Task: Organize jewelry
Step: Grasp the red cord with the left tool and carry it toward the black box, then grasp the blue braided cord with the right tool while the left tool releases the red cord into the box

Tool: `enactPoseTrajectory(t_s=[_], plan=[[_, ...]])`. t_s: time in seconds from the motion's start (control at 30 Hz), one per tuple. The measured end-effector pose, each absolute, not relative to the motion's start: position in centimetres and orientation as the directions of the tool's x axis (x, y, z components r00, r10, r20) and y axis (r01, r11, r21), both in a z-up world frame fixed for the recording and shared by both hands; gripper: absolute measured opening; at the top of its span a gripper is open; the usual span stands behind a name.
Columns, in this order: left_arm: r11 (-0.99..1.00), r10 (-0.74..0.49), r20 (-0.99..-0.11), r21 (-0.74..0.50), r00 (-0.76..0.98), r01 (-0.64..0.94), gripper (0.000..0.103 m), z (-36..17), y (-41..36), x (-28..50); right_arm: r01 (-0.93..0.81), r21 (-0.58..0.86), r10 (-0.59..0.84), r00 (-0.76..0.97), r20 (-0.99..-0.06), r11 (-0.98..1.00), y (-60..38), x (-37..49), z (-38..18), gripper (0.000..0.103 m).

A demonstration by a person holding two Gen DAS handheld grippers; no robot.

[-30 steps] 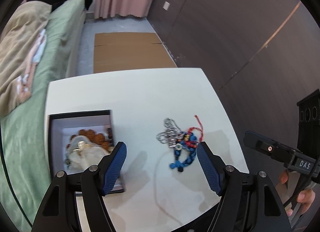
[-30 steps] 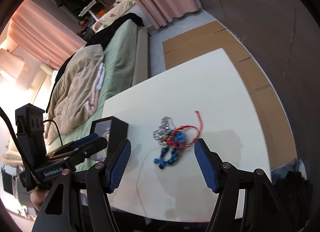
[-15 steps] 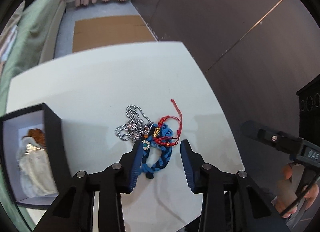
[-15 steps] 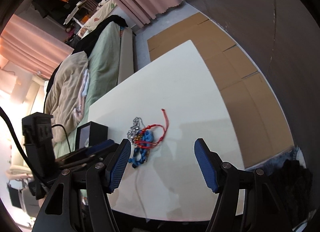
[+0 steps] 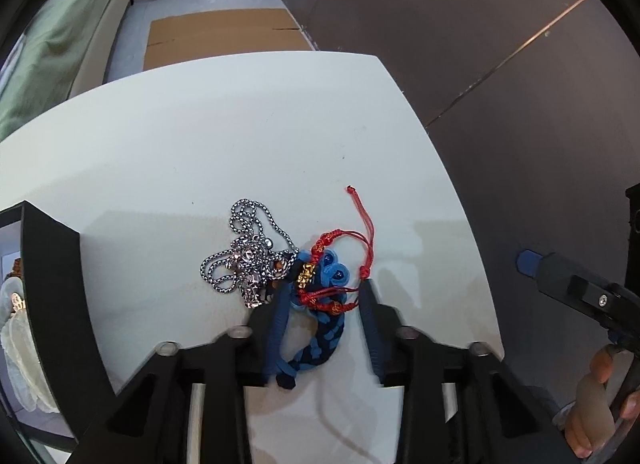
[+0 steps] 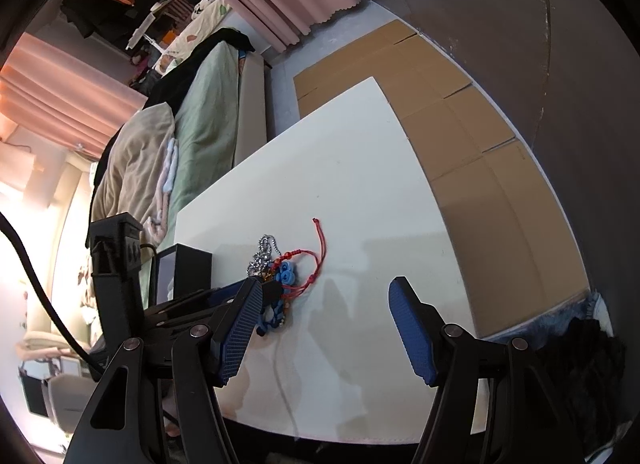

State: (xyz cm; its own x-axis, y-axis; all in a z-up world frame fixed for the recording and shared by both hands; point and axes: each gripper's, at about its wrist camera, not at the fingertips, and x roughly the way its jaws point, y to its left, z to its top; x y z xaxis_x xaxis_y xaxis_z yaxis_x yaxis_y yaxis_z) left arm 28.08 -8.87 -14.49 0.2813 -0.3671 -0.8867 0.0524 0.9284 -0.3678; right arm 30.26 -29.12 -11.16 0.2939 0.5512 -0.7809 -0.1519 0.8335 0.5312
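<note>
A tangle of jewelry lies on the white table (image 5: 240,123): a silver chain necklace (image 5: 248,260), a blue braided bracelet (image 5: 320,340) and a red cord bracelet (image 5: 362,223). My left gripper (image 5: 325,284) points down over the tangle. Its jaws are closing, with the blue braid and red cord between them and a sliver of table still showing beside the right pad. My right gripper (image 6: 325,284) hangs open over the table (image 6: 360,183), just right of the red cord (image 6: 320,244) and silver chain (image 6: 262,252), holding nothing.
An open black box (image 5: 52,264) holding pale cloth and beads stands left of the tangle, also the black box (image 6: 192,268). A green bed (image 6: 208,111) runs along the table's left. Flat cardboard (image 6: 460,123) lies on the floor by the dark wall.
My left gripper came down and moved right, from beside the black box to over the tangle, and its jaws narrowed a lot. The right gripper shifted slightly and stayed equally wide.
</note>
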Motion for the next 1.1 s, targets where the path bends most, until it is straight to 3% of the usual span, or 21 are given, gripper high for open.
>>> enactPoseTrajectory(t_s=[0.1, 0.73, 1.1], plan=[[0.927, -0.372, -0.886, -0.372, 0.276, 0.054, 0.007, -14.6, -8.9, 28.1, -0.146, 0.531, 0.55, 0.293, -0.782, 0.834, -29.1, 30.3, -11.2, 0.066], [0.909, -0.4, -0.801, -0.41, 0.446, 0.079, 0.007, -8.5, -4.5, 26.4, -0.182, 0.51, 0.54, 0.236, -0.808, 0.841, -24.5, 30.6, -12.9, 0.066], [0.905, -0.386, -0.776, -0.423, 0.499, 0.043, 0.007, -7.0, -0.4, 25.0, -0.196, 0.458, 0.49, 0.165, -0.856, 0.867, -19.9, 31.2, -15.3, 0.051]])
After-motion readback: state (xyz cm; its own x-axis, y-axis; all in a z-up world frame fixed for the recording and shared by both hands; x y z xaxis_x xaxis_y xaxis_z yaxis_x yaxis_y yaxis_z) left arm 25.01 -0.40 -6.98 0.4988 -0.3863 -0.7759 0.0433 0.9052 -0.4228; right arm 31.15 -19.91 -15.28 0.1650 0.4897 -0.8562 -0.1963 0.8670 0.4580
